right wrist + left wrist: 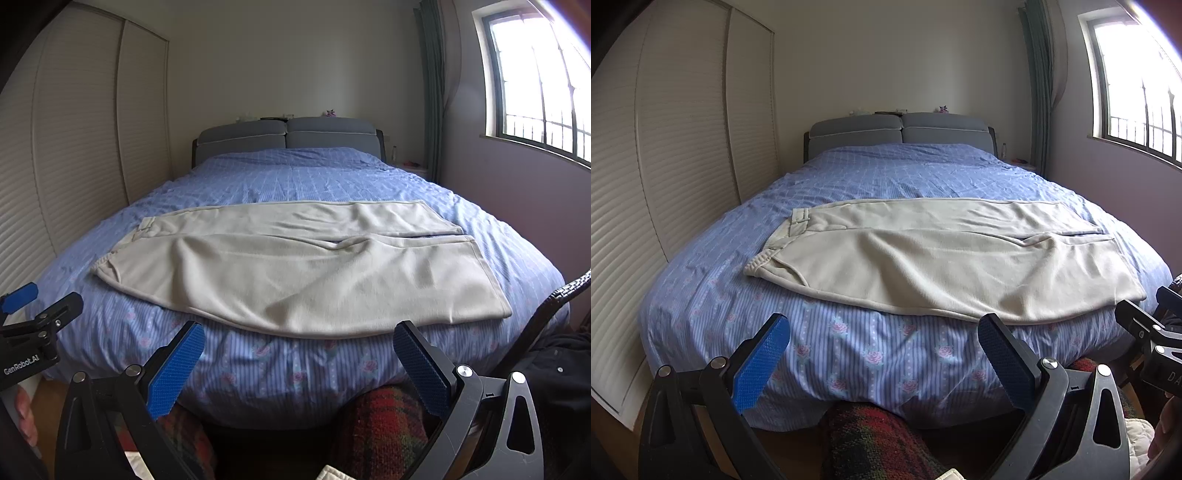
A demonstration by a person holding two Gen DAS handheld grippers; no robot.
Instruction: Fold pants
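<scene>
Beige pants [942,258] lie flat across the foot of the bed, waistband to the left and leg hems to the right, both legs side by side. They also show in the right wrist view [306,269]. My left gripper [884,328] is open and empty, held in front of the bed's near edge, short of the pants. My right gripper [299,334] is open and empty too, at the same near edge. The right gripper shows at the right edge of the left wrist view [1148,332], and the left gripper at the left edge of the right wrist view [33,317].
The bed [886,173] has a blue floral cover and a grey headboard [901,133]. Louvred wardrobe doors [676,155] stand on the left. A window [1141,85] is on the right. A red plaid fabric [871,439] lies below the grippers. A dark wicker chair [561,295] stands at right.
</scene>
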